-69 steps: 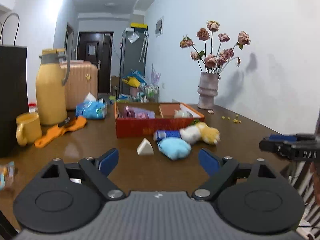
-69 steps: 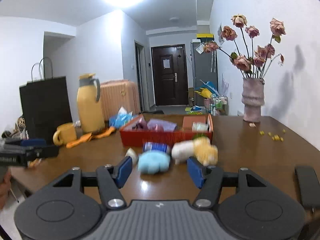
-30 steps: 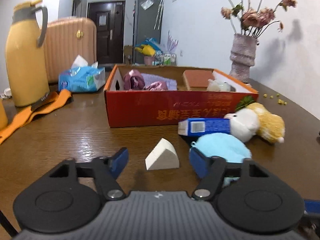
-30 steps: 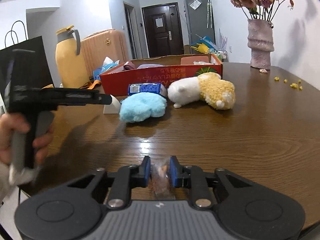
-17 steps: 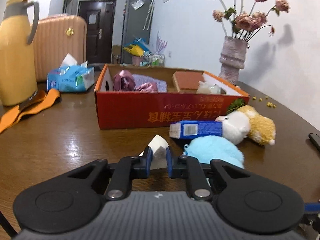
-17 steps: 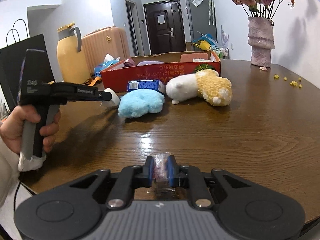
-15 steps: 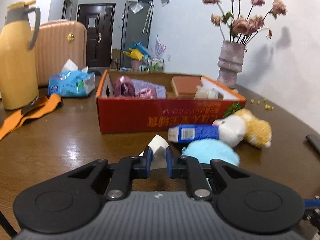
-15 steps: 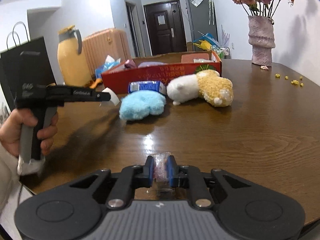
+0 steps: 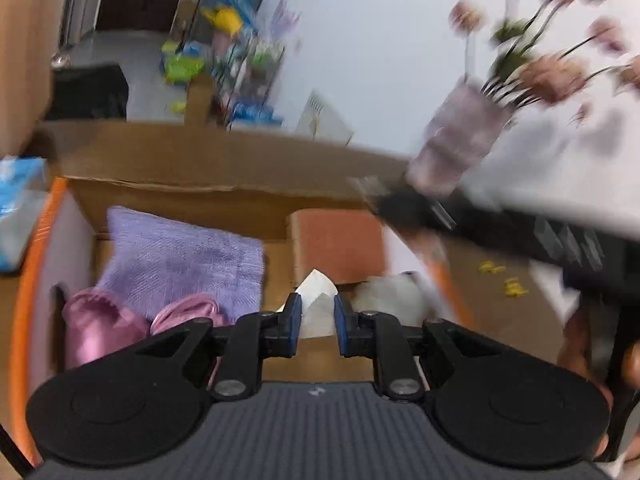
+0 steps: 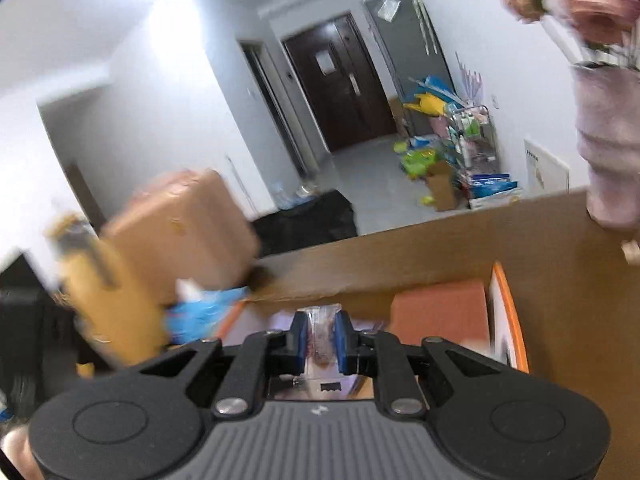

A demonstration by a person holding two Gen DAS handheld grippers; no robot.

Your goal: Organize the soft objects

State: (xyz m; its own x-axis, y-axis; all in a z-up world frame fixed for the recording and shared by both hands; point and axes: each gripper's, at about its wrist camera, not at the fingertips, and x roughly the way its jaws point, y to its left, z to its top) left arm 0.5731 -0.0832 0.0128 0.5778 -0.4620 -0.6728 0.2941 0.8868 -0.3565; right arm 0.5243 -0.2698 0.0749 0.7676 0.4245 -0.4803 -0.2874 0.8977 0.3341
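My left gripper is shut on a white wedge sponge and holds it above the open orange cardboard box. Inside the box lie a purple cloth, pink satin items, an orange sponge block and a white soft item. My right gripper is shut on a small clear plastic packet and hovers over the same box, whose orange block shows to the right. The right gripper's body shows blurred in the left wrist view.
A vase of dried pink flowers stands on the wooden table right of the box. A blue tissue pack, a yellow jug and a peach suitcase are at the left. Yellow crumbs lie on the table.
Both grippers have lifted off the table and moved forward over the box, each still holding its item. The plush toys have dropped out of view.
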